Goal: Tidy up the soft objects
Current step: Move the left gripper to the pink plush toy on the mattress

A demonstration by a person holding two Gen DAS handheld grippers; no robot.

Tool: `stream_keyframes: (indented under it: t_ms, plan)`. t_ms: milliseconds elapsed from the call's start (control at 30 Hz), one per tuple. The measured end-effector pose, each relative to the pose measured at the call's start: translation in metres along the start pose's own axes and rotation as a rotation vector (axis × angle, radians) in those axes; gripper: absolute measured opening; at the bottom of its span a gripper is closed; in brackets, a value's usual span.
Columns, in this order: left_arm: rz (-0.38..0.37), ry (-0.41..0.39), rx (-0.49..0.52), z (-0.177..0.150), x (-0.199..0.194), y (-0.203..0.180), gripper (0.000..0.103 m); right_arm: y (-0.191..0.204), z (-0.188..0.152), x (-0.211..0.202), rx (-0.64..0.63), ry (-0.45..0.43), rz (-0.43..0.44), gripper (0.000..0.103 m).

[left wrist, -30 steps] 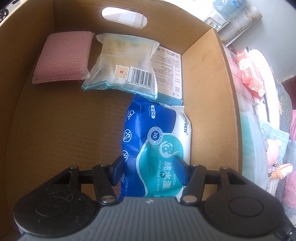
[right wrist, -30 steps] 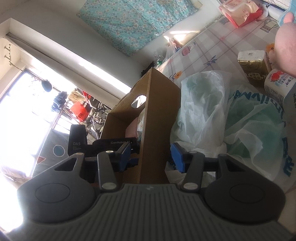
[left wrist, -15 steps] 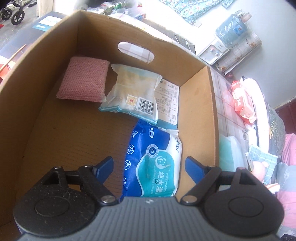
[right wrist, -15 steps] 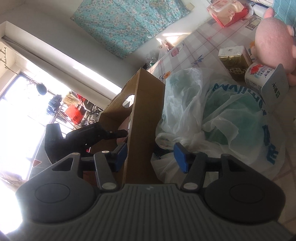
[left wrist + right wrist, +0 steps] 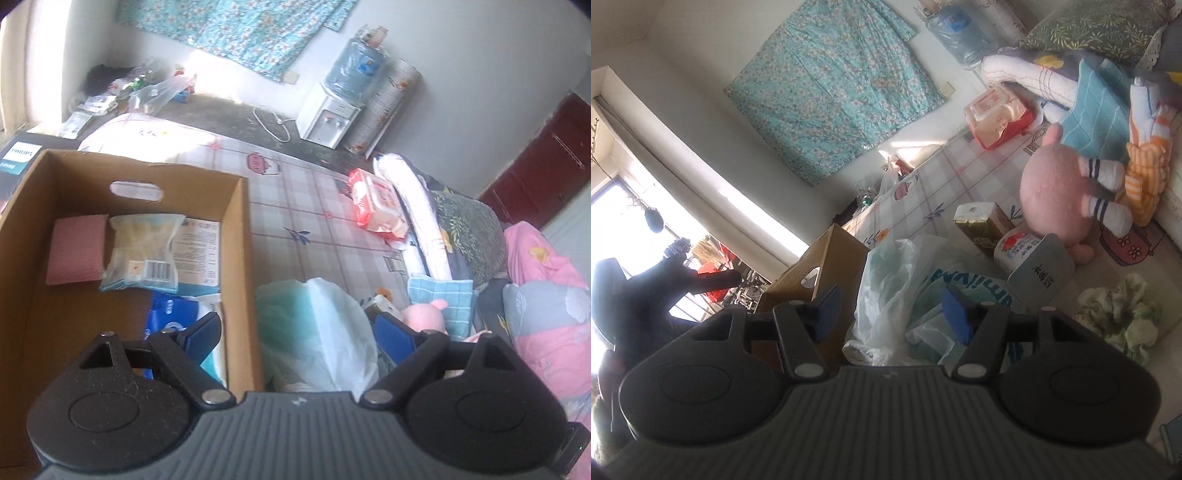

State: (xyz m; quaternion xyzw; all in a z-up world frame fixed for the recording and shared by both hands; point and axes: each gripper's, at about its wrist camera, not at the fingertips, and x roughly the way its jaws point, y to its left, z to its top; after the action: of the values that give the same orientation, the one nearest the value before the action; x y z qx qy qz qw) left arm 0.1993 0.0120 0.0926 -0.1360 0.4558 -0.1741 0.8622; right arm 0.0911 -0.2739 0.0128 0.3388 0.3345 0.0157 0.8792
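My left gripper hangs above the near right corner of the cardboard box, its jaws opening and nothing between them. One blue pad sits over the box interior, the other over the plastic bag outside the wall. My right gripper faces the same bag from the other side, jaws opening and likewise empty; the box wall stands just left of its left pad.

Contents of the box: a pink sponge against the far wall, a clear packet with a barcode beside it, lying partly over a printed white packet, and a blue wipes pack nearer me, against the right wall. All lie flat and clear of both grippers.

Still outside on the checked bed cover: a red-and-white tissue pack well beyond the bag, a pink plush toy, a gold packet and a round tub close together, and a crumpled green cloth at the right.

Judgement: a placement into the box looks complete, and the step in hand is the choice of the next soft item. The plush toy and the bag are nearest. The next move calls for the right gripper to swing toward the chosen item with jaws wide enough to span it, while the left stays clear of the box wall. The bag is loose and may snag a pad.
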Motion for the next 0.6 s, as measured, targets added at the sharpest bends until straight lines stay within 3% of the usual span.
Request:
stream_keyframes:
  t_ms: [67,200,400,600]
  plan:
    - [-0.022,0.031,0.054,0.003,0.016,-0.027,0.092,-0.009,0.014,-0.001,-0.054,-0.056,-0.072,0.07]
    - [-0.072,0.113,0.113,0.005,0.063,-0.074,0.092,-0.029,0.045,0.013,-0.148,-0.085,-0.173,0.078]
    - [-0.089,0.209,0.128,0.009,0.127,-0.111,0.089,-0.062,0.088,0.075,-0.289,0.061,-0.266,0.082]
    - [-0.093,0.251,0.155,0.012,0.155,-0.128,0.087,-0.085,0.101,0.129,-0.353,0.254,-0.302,0.081]
